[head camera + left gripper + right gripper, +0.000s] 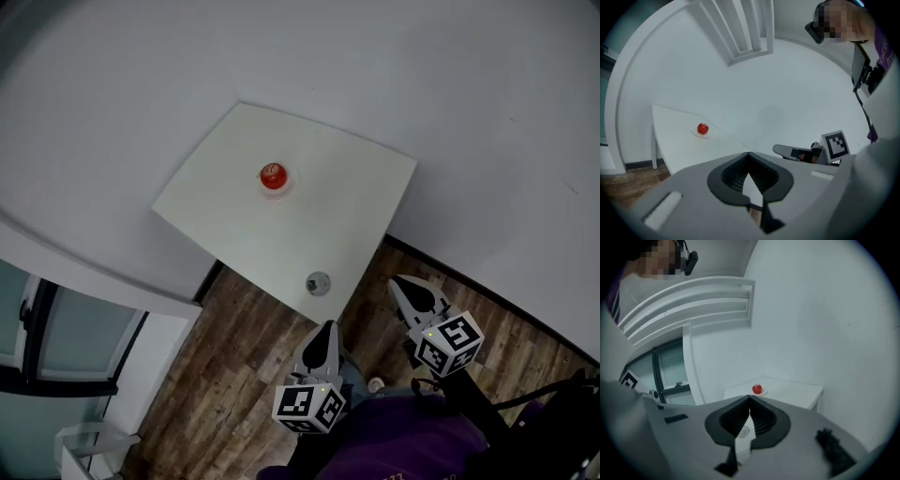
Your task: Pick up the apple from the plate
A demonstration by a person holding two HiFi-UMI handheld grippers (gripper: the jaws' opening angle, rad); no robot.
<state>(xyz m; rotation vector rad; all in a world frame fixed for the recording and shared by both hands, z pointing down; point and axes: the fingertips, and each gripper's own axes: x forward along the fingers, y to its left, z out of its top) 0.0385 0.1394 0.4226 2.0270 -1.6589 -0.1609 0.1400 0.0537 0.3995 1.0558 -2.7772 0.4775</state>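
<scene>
The apple [273, 175] sits on a small plate [290, 182] toward the far side of the white worktop [234, 234], well apart from both grippers. The left gripper [326, 328] and the right gripper [397, 284] hang off the worktop's near edge, over the wood floor [234, 375], each with its jaws clenched on nothing. A small grey disc [319, 283] lies on the worktop by that near edge.

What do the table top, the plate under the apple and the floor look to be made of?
Table top: smooth matte white, no grain, likely laminate or painted board.
Plate: white, too small to tell ceramic from plastic.
Floor: brown planks with grain lines, wood or wood-look laminate.
</scene>
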